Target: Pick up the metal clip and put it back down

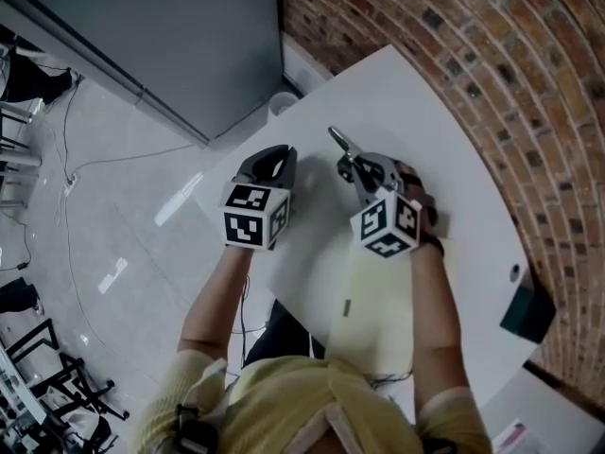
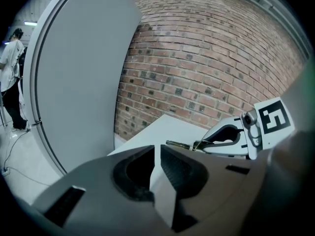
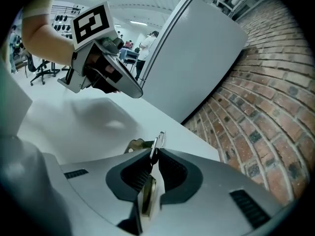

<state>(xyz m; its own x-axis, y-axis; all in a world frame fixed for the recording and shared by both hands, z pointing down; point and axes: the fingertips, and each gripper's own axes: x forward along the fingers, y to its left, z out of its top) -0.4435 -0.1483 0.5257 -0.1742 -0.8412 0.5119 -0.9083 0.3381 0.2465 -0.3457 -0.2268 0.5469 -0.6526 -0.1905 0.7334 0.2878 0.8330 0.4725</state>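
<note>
Right gripper (image 3: 153, 154) fingers pinch the metal clip (image 3: 157, 142) — left gripper (image 2: 157, 150) fingers closed, empty.

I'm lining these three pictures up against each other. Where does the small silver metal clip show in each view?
Head view: the small silver metal clip is above centre, sticking out of the right gripper over the white table.
Left gripper view: right of centre, poking leftward from the right gripper.
Right gripper view: lower centre, pinched between the jaws.
Shared landmark: the red brick wall, also behind the clip in both gripper views.
</note>
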